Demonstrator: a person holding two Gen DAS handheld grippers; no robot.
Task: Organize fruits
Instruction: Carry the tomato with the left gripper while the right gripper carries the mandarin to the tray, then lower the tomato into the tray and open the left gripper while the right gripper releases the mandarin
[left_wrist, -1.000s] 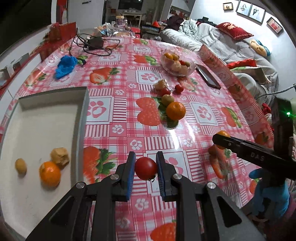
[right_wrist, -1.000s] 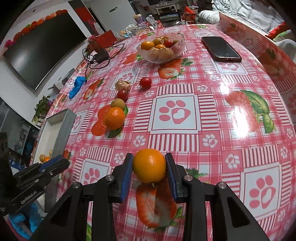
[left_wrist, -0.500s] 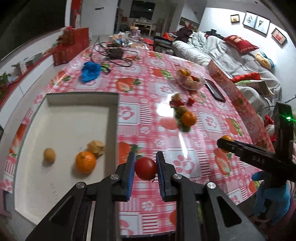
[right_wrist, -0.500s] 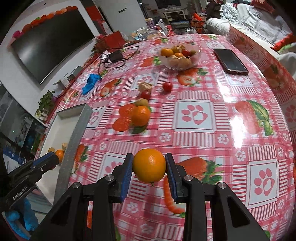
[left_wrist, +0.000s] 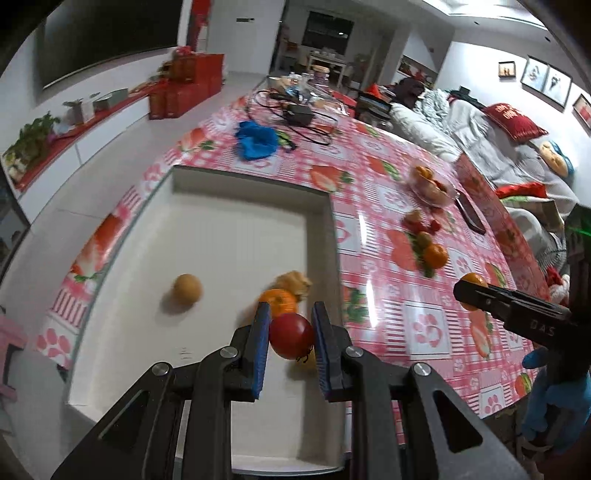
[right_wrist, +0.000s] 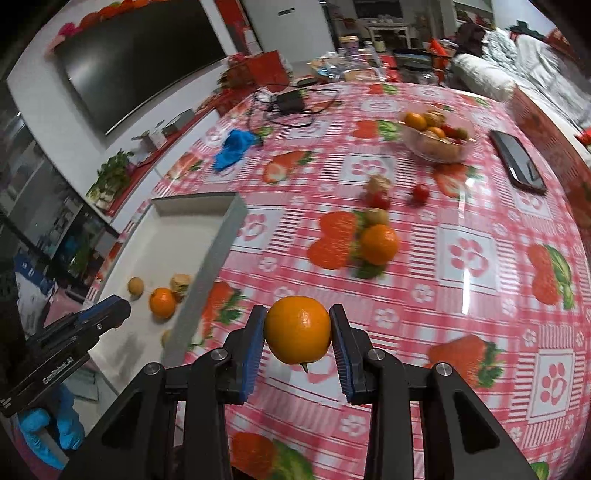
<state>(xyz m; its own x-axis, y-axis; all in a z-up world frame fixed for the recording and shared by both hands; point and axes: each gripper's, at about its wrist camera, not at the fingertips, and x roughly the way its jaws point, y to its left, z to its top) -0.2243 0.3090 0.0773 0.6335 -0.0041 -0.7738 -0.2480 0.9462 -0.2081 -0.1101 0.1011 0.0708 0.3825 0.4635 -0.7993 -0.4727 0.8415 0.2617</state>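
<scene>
left gripper (left_wrist: 290, 334): clamped on a small red tomato (left_wrist: 291, 335), blue pads pressed against both its sides, held in the air above the near right part of the white tray (left_wrist: 207, 221).
right gripper (right_wrist: 298, 331): clamped on an orange (right_wrist: 298, 329), pads touching it left and right, held above the red and white tablecloth (right_wrist: 480, 314), just to the right of the tray's right wall.
tray: shallow, white, rectangular, lying on the table's left side. it holds a small tan round fruit (left_wrist: 187, 288), an orange fruit (left_wrist: 279, 301) and a papery husked fruit (left_wrist: 295, 281); the last two touch. a bit of something yellow shows under the tomato, too hidden to tell what.
loose fruit on the cloth: another orange (right_wrist: 378, 244) beside a small greenish fruit (right_wrist: 376, 216), with a husked fruit (right_wrist: 378, 183) and two small red tomatoes farther back.
glass bowl (right_wrist: 437, 144): near the table's far right, filled with mixed fruit.
phone (right_wrist: 517, 160): dark, flat, to the right of the bowl.
blue cloth (right_wrist: 234, 147): crumpled, beyond the tray.
cables (right_wrist: 291, 103): black, with an adapter, at the far edge.
hands: blue gloves (right_wrist: 55, 428) on the hand behind the left gripper.
</scene>
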